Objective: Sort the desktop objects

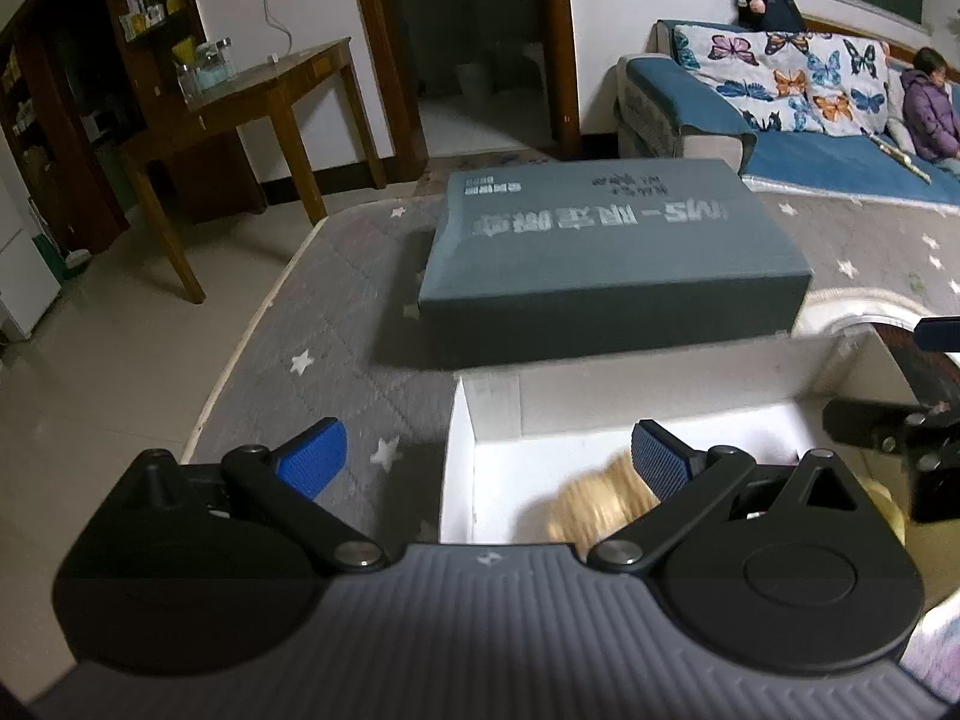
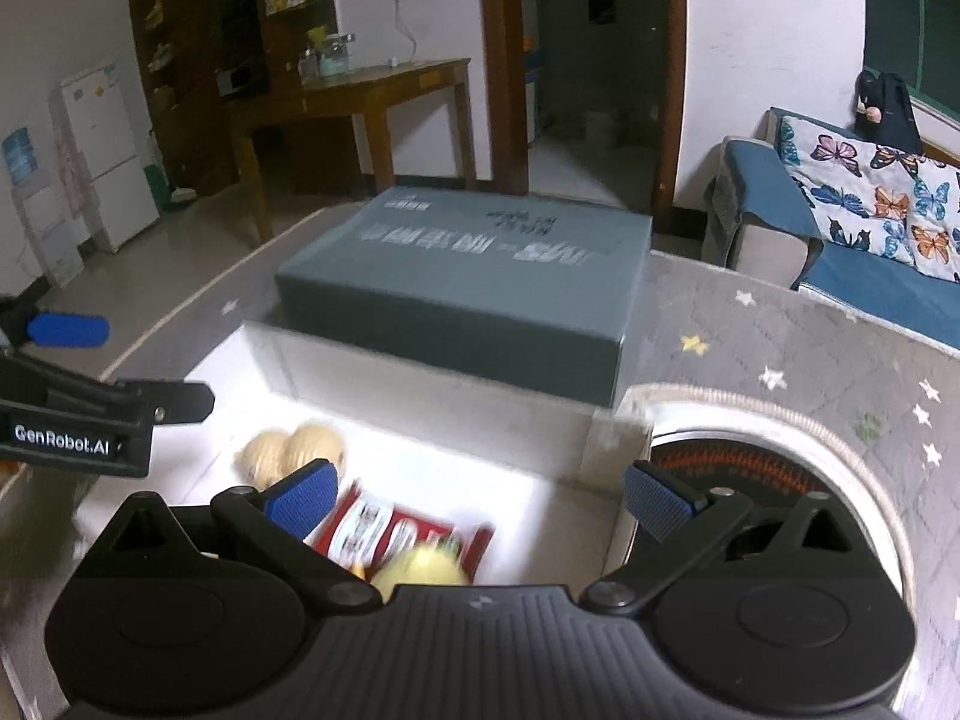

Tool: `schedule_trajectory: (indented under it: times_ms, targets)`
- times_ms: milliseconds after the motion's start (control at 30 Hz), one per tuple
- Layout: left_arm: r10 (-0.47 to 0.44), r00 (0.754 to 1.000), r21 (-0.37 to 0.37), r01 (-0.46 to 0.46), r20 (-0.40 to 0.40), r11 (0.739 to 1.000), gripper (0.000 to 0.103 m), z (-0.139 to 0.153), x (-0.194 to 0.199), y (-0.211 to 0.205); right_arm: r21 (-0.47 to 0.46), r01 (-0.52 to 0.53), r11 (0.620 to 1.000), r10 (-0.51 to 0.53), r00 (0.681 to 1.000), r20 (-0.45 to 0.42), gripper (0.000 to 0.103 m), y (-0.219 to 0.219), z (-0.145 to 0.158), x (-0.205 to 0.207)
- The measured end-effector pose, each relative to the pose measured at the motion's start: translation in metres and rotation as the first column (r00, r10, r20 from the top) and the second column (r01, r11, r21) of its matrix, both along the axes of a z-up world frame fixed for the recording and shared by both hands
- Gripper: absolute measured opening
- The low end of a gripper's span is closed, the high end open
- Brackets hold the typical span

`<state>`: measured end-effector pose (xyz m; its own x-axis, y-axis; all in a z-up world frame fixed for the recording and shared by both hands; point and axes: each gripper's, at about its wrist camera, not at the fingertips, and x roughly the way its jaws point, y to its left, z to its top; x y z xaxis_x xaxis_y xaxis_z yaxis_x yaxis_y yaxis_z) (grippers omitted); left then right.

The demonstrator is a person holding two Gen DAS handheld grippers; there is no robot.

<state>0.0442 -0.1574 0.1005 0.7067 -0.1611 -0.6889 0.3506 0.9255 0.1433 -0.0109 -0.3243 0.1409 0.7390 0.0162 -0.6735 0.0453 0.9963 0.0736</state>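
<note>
Both tongs, left tongs (image 1: 489, 459) and right tongs (image 2: 477, 498), gape wide and empty over the white box (image 2: 420, 414) at lower centre. Inside lie a beige ball (image 2: 297, 450), a red packet (image 2: 390, 525) and a yellow ball (image 2: 429, 567). A grey box (image 2: 480, 276) lies broadside just behind; a round heater (image 2: 750, 462) sits at right.

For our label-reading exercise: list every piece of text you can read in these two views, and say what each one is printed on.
"GenRobot.AI": white lettering on the black body of the left hand-held gripper, seen in the right wrist view.
Large pale lettering on the lid of the grey box: upside down and blurred, not readable.
Print on the red packet inside the white box: too blurred to read.
</note>
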Motion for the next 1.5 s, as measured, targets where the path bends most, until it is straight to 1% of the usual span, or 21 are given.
schedule_trajectory:
  times_ms: [133, 267, 333, 467, 633, 700, 800, 933, 1133, 1233, 1333, 1500]
  targets:
    - [0.010, 0.999, -0.043, -0.011, -0.032, 0.999, 0.101, 0.001, 0.032, 0.004, 0.025, 0.023, 0.999, -0.024, 1.000, 0.012, 0.103, -0.013, 0.008, 0.023]
    - [0.018, 0.997, -0.098, -0.026, -0.078, 0.995, 0.101, -0.002, 0.065, 0.006, 0.048, 0.056, 0.997, -0.057, 0.998, 0.010, 0.103, -0.027, 0.009, 0.049]
    - [0.020, 0.995, -0.130, -0.032, -0.096, 0.991, 0.101, -0.005, 0.081, 0.007, 0.060, 0.074, 0.995, -0.075, 0.997, 0.004, 0.103, -0.034, 0.007, 0.061]
    - [0.026, 0.992, -0.172, -0.047, -0.120, 0.984, 0.101, -0.010, 0.107, 0.009, 0.108, 0.107, 0.988, -0.107, 0.994, -0.010, 0.103, -0.046, 0.000, 0.084]
    - [0.016, 0.989, -0.224, -0.049, -0.148, 0.973, 0.101, -0.019, 0.130, 0.009, 0.163, 0.144, 0.976, -0.141, 0.990, -0.027, 0.103, -0.061, -0.011, 0.104]
    - [0.016, 0.985, -0.245, -0.059, -0.173, 0.968, 0.101, -0.024, 0.139, 0.009, 0.189, 0.161, 0.969, -0.158, 0.987, -0.030, 0.103, -0.068, -0.015, 0.110]
    - [0.011, 0.977, -0.279, -0.072, -0.215, 0.958, 0.101, -0.032, 0.149, 0.009, 0.240, 0.180, 0.954, -0.175, 0.984, -0.042, 0.103, -0.078, -0.022, 0.115]
    - [0.006, 0.972, -0.304, -0.078, -0.233, 0.950, 0.101, -0.041, 0.158, 0.011, 0.312, 0.196, 0.930, -0.185, 0.981, -0.065, 0.103, -0.090, -0.035, 0.122]
    - [-0.024, 0.955, -0.368, -0.090, -0.295, 0.926, 0.101, -0.053, 0.170, 0.016, 0.341, 0.213, 0.916, -0.191, 0.977, -0.097, 0.103, -0.101, -0.052, 0.132]
    - [-0.030, 0.949, -0.378, -0.096, -0.313, 0.921, 0.101, -0.058, 0.175, 0.015, 0.359, 0.210, 0.909, -0.182, 0.977, -0.111, 0.103, -0.103, -0.058, 0.134]
    - [-0.029, 0.949, -0.383, -0.098, -0.313, 0.919, 0.101, -0.060, 0.177, 0.015, 0.373, 0.206, 0.905, -0.172, 0.977, -0.124, 0.103, -0.104, -0.064, 0.137]
    - [-0.027, 0.950, -0.390, -0.101, -0.310, 0.916, 0.101, -0.063, 0.179, 0.013, 0.372, 0.208, 0.905, -0.174, 0.977, -0.123, 0.103, -0.103, -0.063, 0.141]
